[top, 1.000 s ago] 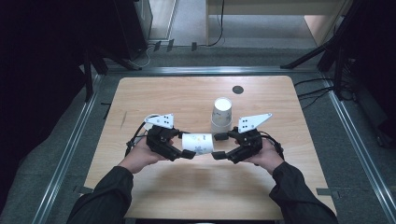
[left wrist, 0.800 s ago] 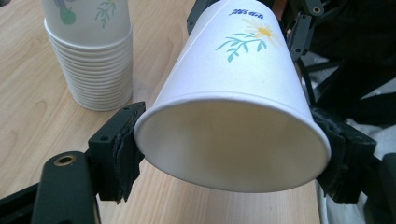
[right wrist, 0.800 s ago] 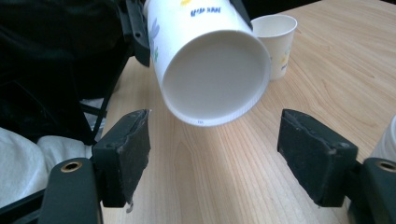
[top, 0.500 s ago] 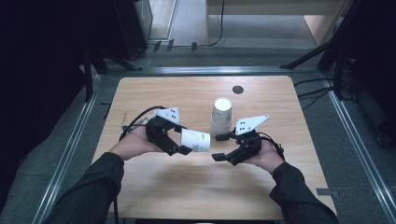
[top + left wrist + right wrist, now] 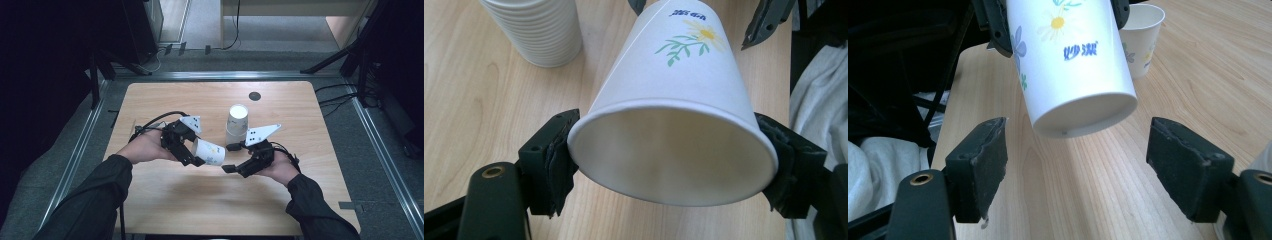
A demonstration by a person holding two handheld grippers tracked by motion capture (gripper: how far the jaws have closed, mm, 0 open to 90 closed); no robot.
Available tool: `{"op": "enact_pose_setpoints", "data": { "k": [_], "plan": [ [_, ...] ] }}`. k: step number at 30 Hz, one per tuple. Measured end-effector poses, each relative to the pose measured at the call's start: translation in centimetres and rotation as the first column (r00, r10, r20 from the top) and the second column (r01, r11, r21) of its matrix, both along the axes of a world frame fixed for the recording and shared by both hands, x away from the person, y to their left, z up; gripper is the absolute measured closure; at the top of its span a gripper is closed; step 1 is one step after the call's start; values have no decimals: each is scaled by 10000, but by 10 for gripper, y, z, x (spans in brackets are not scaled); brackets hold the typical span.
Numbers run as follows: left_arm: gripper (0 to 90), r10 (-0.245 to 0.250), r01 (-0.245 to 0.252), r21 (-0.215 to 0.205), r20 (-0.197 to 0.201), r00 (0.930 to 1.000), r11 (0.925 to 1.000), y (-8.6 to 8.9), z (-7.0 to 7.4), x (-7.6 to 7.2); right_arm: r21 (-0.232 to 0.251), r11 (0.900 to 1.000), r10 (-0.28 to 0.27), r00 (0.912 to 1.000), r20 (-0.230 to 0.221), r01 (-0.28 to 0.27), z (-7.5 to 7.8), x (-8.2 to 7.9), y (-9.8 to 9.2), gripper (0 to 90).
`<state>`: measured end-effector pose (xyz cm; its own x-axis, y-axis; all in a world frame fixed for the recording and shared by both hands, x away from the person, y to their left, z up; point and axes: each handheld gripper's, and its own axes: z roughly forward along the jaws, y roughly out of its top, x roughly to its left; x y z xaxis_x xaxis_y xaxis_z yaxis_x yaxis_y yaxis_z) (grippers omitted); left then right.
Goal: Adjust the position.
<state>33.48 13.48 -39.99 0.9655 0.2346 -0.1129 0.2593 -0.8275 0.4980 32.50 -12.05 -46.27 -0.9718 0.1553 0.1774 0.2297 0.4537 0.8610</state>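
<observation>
While the left gripper (image 5: 192, 152) is held over the near left part of the table (image 5: 165, 200), a paper cup (image 5: 209, 152) is clamped between its jaws, gripped at the rim on both sides. Seen in the left gripper view, the cup (image 5: 674, 115) lies on its side with the open mouth turned back toward the camera, and the pads (image 5: 556, 160) are pressed against the rim at left and right. A daisy print and small lettering are carried on the wall beyond the jaws. Ahead and to the left of those jaws a stack of cups (image 5: 536, 30) stands mouth down on the wood. The right gripper (image 5: 231, 157) is held just beside the cup's base, its jaws spread wide and closed on nothing. In the right gripper view the base of the cup (image 5: 1073, 70) hangs between and slightly ahead of the two pads (image 5: 980, 165), touching neither as far as can be judged. Beyond the right jaw a further cup (image 5: 1143, 35) stands upright, which may be the top of the stack (image 5: 236, 125), though this cannot be settled.
</observation>
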Motion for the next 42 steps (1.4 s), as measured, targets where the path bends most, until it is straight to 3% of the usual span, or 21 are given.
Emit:
{"op": "enact_pose_setpoints", "data": {
  "k": [5, 11, 16, 30, 42],
  "plan": [
    [209, -191, 199, 701, -130, 9997, 9973, -8, 0, 1, 32, 10000, -16, 9998, 188, 16, 0, 1, 5, 251],
    [210, -346, 382, 1251, -306, 9989, 9914, -15, -1, 3, -98, 9999, 62, 9997, 242, -59, 0, 0, 12, 251],
    [209, -393, 412, 1711, -147, 9991, 9844, -20, -1, 4, -423, 9990, 173, 9992, 357, -158, -3, -2, 17, 251],
    [211, -590, 616, 2264, -183, 9981, 9721, -28, 0, 5, -586, 9981, 202, 9986, 488, -173, -7, -1, 36, 277],
    [211, -709, 735, 2208, -193, 9973, 9725, -32, -3, 4, -689, 9975, 207, 9989, 426, -178, -9, -1, 37, 316]
  ]
}}
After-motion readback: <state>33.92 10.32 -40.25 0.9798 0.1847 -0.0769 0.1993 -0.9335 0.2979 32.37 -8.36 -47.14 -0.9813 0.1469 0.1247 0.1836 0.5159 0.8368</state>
